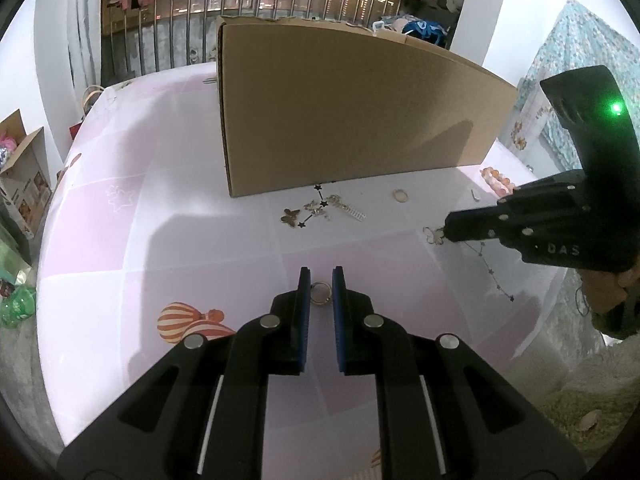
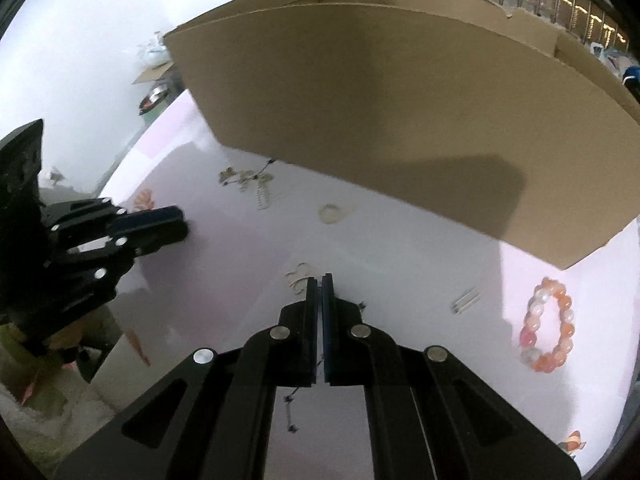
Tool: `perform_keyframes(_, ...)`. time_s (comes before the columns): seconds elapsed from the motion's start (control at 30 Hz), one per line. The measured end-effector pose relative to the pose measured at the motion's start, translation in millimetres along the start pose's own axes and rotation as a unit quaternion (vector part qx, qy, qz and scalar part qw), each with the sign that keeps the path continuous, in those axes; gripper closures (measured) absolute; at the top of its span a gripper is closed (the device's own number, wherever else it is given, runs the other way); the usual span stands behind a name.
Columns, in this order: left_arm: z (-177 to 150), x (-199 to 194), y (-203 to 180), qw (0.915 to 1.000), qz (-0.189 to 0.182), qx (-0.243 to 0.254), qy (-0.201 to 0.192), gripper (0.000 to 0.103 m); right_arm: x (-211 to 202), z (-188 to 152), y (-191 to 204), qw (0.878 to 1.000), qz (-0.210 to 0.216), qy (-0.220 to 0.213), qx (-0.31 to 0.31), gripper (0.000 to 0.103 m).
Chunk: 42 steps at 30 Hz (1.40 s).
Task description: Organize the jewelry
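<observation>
1. Two views show the scene. In the left wrist view, the left gripper [image 1: 321, 276] is released, its blue pads apart, and a small metal ring [image 1: 320, 293] lies on the pink table [image 1: 168, 208] between them, touching neither. Ahead of its tips lies a cluster of charms [image 1: 320, 210] with a butterfly charm [image 1: 289, 217], just in front of a cardboard box [image 1: 352, 112]. Further right lie a thin ring [image 1: 400, 195] and part of a bead bracelet [image 1: 498, 179]. The right gripper [image 1: 450, 232] reaches in from the right, its tip at a clover pendant [image 1: 435, 235] whose chain [image 1: 490, 268] trails back under it.

2. In the right wrist view, the right gripper [image 2: 319, 280] is clenched on the necklace chain [image 2: 291, 408], which hangs below its fingers; the clover pendant [image 2: 298, 277] sits just left of the tips. The bead bracelet [image 2: 548, 326] lies to the right, a hair clip [image 2: 467, 300] between. The thin ring [image 2: 331, 213] and charms [image 2: 248, 182] lie ahead by the cardboard box [image 2: 400, 120], the left gripper [image 2: 176, 224] off left.
</observation>
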<state>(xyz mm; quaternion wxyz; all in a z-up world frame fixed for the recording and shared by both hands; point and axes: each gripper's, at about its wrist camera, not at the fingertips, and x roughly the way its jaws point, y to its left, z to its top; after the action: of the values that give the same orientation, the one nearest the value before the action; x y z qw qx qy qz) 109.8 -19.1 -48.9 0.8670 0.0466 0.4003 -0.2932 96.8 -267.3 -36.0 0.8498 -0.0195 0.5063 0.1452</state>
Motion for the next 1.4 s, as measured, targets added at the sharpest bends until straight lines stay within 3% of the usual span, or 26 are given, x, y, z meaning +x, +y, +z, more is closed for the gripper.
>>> perform_keyframes(0.1, 0.0, 0.7, -0.3, 1.0, -0.001, 0.0, -0.001, 0.093, -6.9, -1.9, 0.5, 1.0, -0.003, -0.006, -0.004, 0.098)
perform_keyframes(0.23, -0.7, 0.2, 0.2, 1.0, -0.003, -0.003, -0.001, 0.093, -11.0, -10.3, 2.5, 1.0, 0.0, 0.002, -0.009, 0.086)
perform_keyframes(0.57, -0.5, 0.7, -1.3, 1.0, -0.003, -0.005, -0.001, 0.093, 5.4, -5.9, 12.4, 0.998, -0.016, -0.022, -0.055, 0.082)
perform_keyframes(0.77, 0.1, 0.7, -2.4, 1.0, 0.0, -0.004, 0.0, 0.093, 3.4, -4.4, 13.1, 0.998, -0.004, -0.02, -0.065, 0.076)
perform_keyframes(0.97, -0.3, 0.2, -1.3, 1.0, 0.002, -0.008, 0.0, 0.093, 8.7, -3.8, 22.4, 0.997, -0.01, -0.028, -0.07, 0.077)
perform_keyframes(1.1, -0.4, 0.3, -1.4, 1.0, 0.003, -0.007, 0.0, 0.093, 3.1, -5.6, 17.7, 0.997, 0.001, -0.022, -0.077, 0.09)
perform_keyframes(1.4, -0.6, 0.4, -0.9, 1.0, 0.005, -0.005, -0.002, 0.093, 1.6, -0.2, 10.8, 0.996, 0.031, 0.005, -0.086, 0.091)
